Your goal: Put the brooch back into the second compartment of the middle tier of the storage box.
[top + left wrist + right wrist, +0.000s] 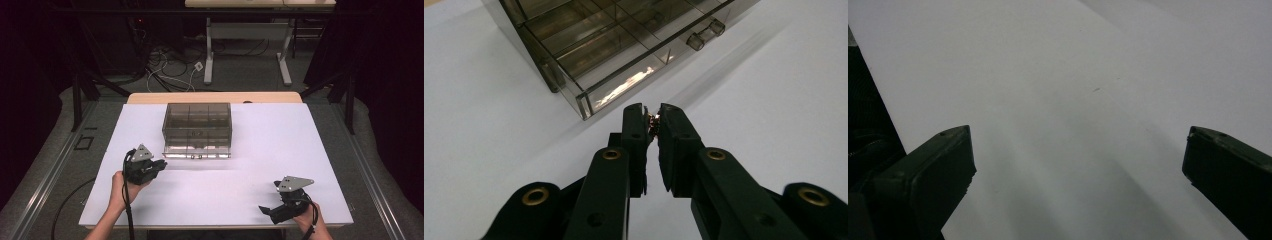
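A smoky clear plastic organiser box stands at the middle of the white table, its bottom drawer pulled slightly forward. In the left gripper view the box shows divided compartments and two small knobs. My left gripper hovers just off the box's front left corner. Its jaws are shut on a small coppery object, too small to identify. Near the table's front right edge my right gripper points left, and its jaws stand wide open over bare white surface.
A wooden table edge shows behind the white sheet. Beyond it, loose cables lie on the floor by a desk's white legs. Black frame struts flank the table on both sides.
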A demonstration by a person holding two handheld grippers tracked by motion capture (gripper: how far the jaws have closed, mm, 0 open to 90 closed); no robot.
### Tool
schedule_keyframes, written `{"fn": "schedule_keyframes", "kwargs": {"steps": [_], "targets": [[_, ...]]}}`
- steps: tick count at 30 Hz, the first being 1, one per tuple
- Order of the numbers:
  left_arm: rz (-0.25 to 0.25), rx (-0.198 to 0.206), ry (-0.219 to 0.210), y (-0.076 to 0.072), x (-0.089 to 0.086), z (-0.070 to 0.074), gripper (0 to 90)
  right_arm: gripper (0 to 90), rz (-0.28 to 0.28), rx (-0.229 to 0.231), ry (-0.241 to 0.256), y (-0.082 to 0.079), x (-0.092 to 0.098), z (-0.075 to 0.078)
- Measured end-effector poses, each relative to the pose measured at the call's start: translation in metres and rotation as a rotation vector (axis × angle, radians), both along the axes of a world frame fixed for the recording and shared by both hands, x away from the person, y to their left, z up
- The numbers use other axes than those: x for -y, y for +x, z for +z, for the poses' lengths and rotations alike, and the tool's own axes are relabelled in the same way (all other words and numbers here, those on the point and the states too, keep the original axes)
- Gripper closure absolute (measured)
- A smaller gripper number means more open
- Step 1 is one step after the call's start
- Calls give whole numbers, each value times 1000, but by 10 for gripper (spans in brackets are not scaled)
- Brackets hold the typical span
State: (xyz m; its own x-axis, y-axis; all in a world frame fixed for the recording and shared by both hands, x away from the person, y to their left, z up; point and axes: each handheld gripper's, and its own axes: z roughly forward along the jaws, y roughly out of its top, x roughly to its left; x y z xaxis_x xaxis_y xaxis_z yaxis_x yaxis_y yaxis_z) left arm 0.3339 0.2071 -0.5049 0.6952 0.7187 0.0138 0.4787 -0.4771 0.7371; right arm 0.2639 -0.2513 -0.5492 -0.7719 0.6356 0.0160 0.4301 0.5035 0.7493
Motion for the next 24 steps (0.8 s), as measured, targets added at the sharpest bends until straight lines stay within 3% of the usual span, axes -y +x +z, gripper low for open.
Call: {"fn": "schedule_keyframes", "kwargs": {"steps": [9,24], "targets": [[-20,23,-14,4,10,11,813,0,-10,-2,4,0,-1,-1],[-37,34,-15,14,24,16,813,0,-3,4,0,0,-1,0]]}}
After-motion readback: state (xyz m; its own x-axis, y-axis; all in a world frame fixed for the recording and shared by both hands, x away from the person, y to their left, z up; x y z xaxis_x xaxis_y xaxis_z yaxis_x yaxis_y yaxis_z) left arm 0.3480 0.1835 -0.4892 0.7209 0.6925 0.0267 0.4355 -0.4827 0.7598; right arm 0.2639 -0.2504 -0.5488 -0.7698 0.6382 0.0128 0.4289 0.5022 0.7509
